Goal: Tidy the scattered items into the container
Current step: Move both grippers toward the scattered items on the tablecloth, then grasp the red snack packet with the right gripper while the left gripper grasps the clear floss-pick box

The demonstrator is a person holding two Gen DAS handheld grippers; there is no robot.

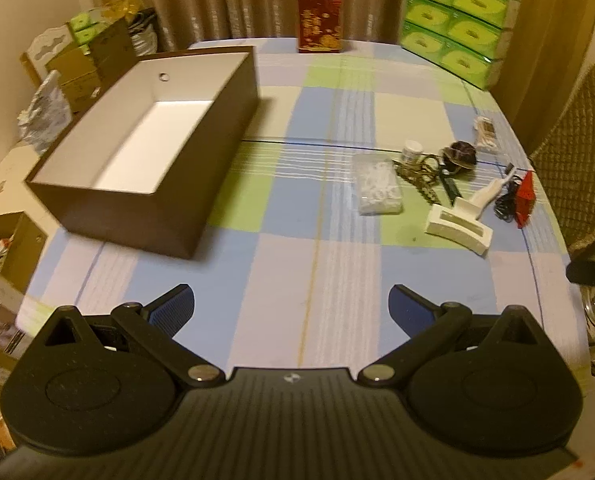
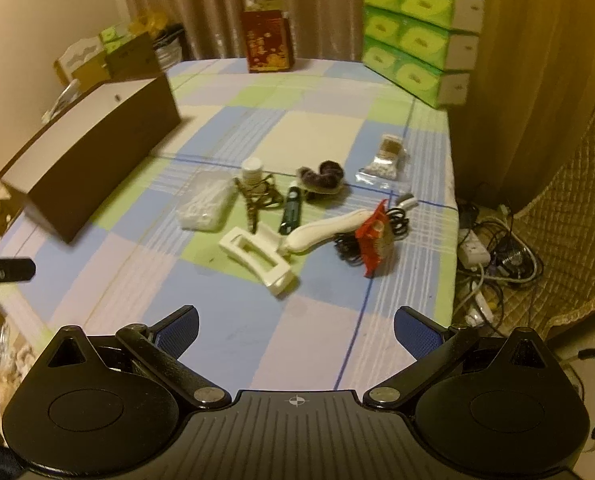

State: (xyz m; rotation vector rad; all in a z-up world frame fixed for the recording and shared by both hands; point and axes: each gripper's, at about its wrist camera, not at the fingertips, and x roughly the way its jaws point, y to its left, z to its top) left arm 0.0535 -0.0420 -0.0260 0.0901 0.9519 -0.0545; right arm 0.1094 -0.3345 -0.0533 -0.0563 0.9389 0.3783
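Note:
An empty brown box with a white inside (image 1: 145, 140) stands on the checked tablecloth at the left; it also shows in the right wrist view (image 2: 93, 152). Scattered items lie at the right: a white lint roller (image 2: 281, 248), a bag of cotton swabs (image 2: 207, 204), a small white jar (image 2: 252, 170), a dark green tube (image 2: 291, 210), a dark scrunchie (image 2: 323, 176), a red packet on a black cable (image 2: 373, 240) and a small clear bag (image 2: 385, 156). My left gripper (image 1: 291, 306) is open and empty above the near table edge. My right gripper (image 2: 295, 328) is open and empty, short of the lint roller.
A red patterned box (image 1: 319, 20) stands at the table's far edge. Stacked green tissue boxes (image 1: 457, 20) fill the far right corner. A wicker chair (image 2: 569, 220) and tangled power cables (image 2: 493, 252) are right of the table. Cardboard boxes (image 1: 89, 60) stand to the left.

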